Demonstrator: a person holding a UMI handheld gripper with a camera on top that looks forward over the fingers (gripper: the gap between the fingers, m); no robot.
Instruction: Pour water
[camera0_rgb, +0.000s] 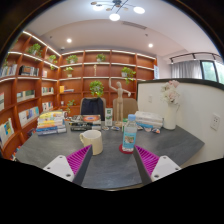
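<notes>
A clear water bottle (129, 134) with a blue label and cap stands upright on the grey table (110, 165), on a small red coaster, just ahead of my right finger. A cream mug (93, 141) stands to its left, just ahead of my left finger. My gripper (112, 160) is open, its magenta pads (78, 159) spread wide with only bare table between them. Neither finger touches the bottle or the mug.
Stacked books and small boxes (52, 124) lie at the table's far left. A white cloth bundle (150, 121) rests beyond the bottle. A white vase with pale flowers (170, 104) stands at the far right. Wooden bookshelves (30, 90) line the walls behind.
</notes>
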